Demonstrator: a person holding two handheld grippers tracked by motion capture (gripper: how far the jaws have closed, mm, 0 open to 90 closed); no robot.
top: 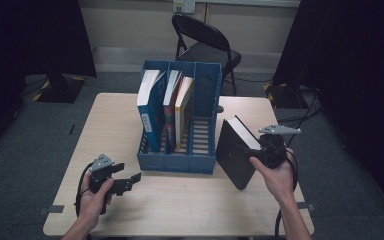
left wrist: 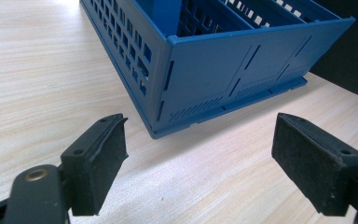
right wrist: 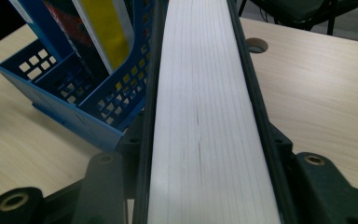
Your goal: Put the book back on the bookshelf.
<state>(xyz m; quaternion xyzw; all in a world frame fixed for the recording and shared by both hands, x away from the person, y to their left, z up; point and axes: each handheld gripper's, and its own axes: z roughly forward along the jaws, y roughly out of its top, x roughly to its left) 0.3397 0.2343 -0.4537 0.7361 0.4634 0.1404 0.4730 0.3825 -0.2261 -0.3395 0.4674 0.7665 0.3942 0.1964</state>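
Note:
A blue three-slot file rack (top: 177,162) stands in the middle of the table. Its left slot holds a blue book (top: 150,107). The middle slot holds a red book (top: 171,107) and a yellow book (top: 184,110), and the right slot is empty. My right gripper (top: 255,152) is shut on a thick black book (top: 235,152), held tilted just right of the rack with a lower corner near the tabletop. In the right gripper view the book's white page edge (right wrist: 200,116) runs between the jaws. My left gripper (left wrist: 200,154) stands open and empty by the rack's front left corner (left wrist: 168,93).
The wooden table (top: 120,120) has bare surface left of and in front of the rack. A cable hole (right wrist: 256,45) lies toward the far right. A black folding chair (top: 205,45) stands behind the table. Dark curtains hang at both sides.

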